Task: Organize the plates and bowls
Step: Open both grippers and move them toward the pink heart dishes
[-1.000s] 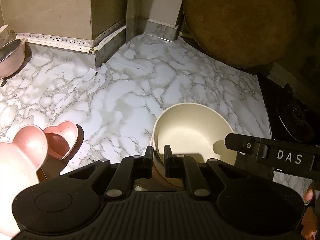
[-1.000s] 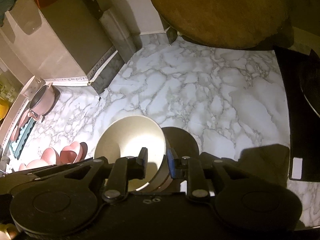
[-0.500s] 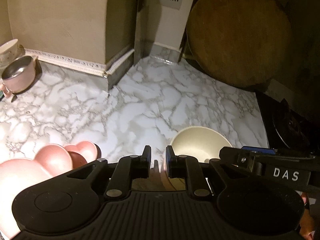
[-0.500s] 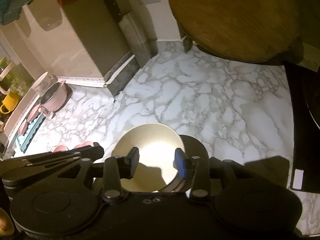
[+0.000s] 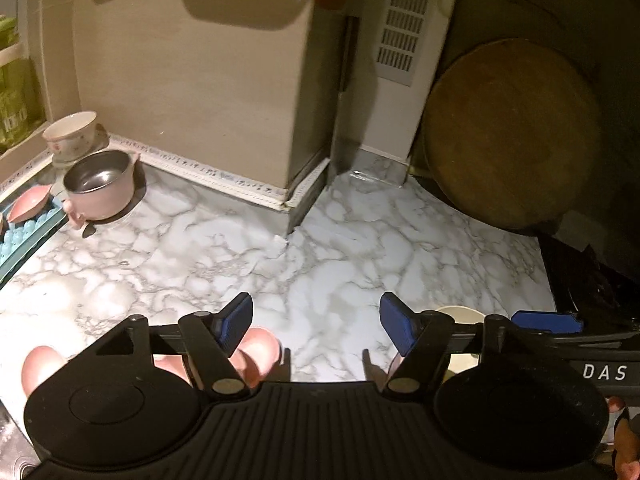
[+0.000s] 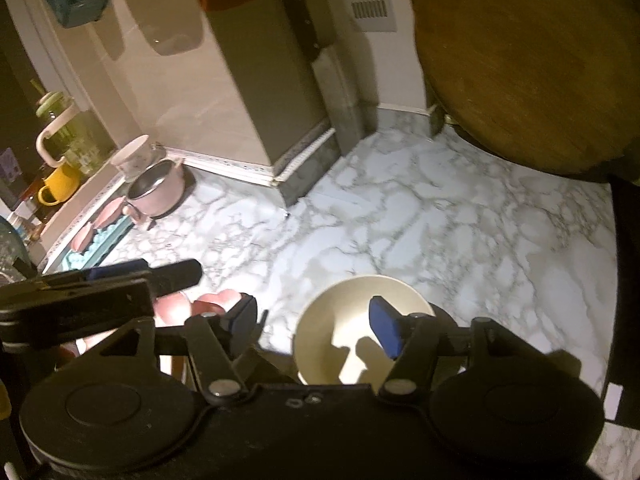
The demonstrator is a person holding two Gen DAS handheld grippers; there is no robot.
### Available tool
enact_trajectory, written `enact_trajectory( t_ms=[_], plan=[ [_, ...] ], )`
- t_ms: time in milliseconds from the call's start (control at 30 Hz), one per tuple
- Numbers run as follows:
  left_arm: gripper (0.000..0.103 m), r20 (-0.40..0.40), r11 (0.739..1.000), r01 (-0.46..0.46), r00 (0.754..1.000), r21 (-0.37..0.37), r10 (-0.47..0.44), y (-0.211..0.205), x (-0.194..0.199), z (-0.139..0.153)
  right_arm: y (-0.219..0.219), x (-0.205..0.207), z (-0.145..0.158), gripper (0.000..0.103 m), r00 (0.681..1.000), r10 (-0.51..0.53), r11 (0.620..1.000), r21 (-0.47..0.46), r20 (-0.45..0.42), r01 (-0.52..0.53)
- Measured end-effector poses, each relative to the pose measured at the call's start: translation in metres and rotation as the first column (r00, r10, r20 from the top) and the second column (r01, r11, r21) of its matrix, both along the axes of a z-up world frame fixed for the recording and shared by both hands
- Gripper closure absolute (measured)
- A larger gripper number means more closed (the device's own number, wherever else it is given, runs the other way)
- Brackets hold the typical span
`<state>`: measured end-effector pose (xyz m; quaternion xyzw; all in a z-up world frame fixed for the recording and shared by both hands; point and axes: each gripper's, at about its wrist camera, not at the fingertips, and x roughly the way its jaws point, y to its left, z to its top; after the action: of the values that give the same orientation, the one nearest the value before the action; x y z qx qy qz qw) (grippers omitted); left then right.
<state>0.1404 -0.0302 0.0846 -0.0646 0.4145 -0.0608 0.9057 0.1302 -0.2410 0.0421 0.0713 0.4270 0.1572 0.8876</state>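
Observation:
A cream bowl [image 6: 352, 320] stands on the marble counter [image 6: 440, 220], below my right gripper [image 6: 316, 326], which is open and empty above its left rim. Only a sliver of the bowl [image 5: 460, 314] shows in the left wrist view. Pink heart-shaped dishes [image 6: 216, 300] lie to the bowl's left; they show under my left gripper [image 5: 316, 322], which is open, empty and raised above the counter. The dishes [image 5: 260, 350] are partly hidden by its left finger.
A pink pot with a steel inside [image 5: 98, 188], a floral cup [image 5: 72, 136] and a teal tray with pink dishes [image 5: 28, 224] stand at the far left. A round wooden board [image 5: 512, 132] leans at the back right. A black stove [image 6: 628, 280] borders the counter's right.
Both grippers opened wide and let go of the cream bowl, which now rests on the counter. Both pulled up and back, so the views show more wall and the far left.

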Motion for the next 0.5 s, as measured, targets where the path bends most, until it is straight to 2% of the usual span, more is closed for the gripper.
enact_trajectory(
  t_ms=[67,133,200,400,500],
  plan=[
    [0.029,-0.016,1.0,-0.009,1.0,-0.002,0.009,0.009,0.003,0.001,0.005,0.002,0.002,0.037,1.0,0.018,1.0,0.002,0.005,-0.018],
    [0.025,-0.022,1.0,-0.015,1.0,0.007,0.015,0.018,0.007,0.0,0.011,0.004,0.004,0.025,0.999,0.039,0.999,0.006,0.01,-0.039],
    [0.025,-0.025,1.0,-0.012,1.0,0.011,0.012,0.025,0.012,-0.001,0.017,0.007,0.006,0.018,0.998,0.065,0.998,0.012,0.018,-0.065],
    [0.025,-0.113,0.999,-0.028,0.993,0.024,0.031,0.049,0.04,-0.02,0.039,0.032,0.003,0.017,0.99,0.141,0.99,0.015,-0.004,-0.141],
    [0.025,-0.176,0.999,-0.037,0.984,0.021,0.04,0.063,0.06,-0.033,0.049,0.049,-0.005,0.017,0.985,0.165,0.986,0.025,-0.046,-0.164]
  ],
)
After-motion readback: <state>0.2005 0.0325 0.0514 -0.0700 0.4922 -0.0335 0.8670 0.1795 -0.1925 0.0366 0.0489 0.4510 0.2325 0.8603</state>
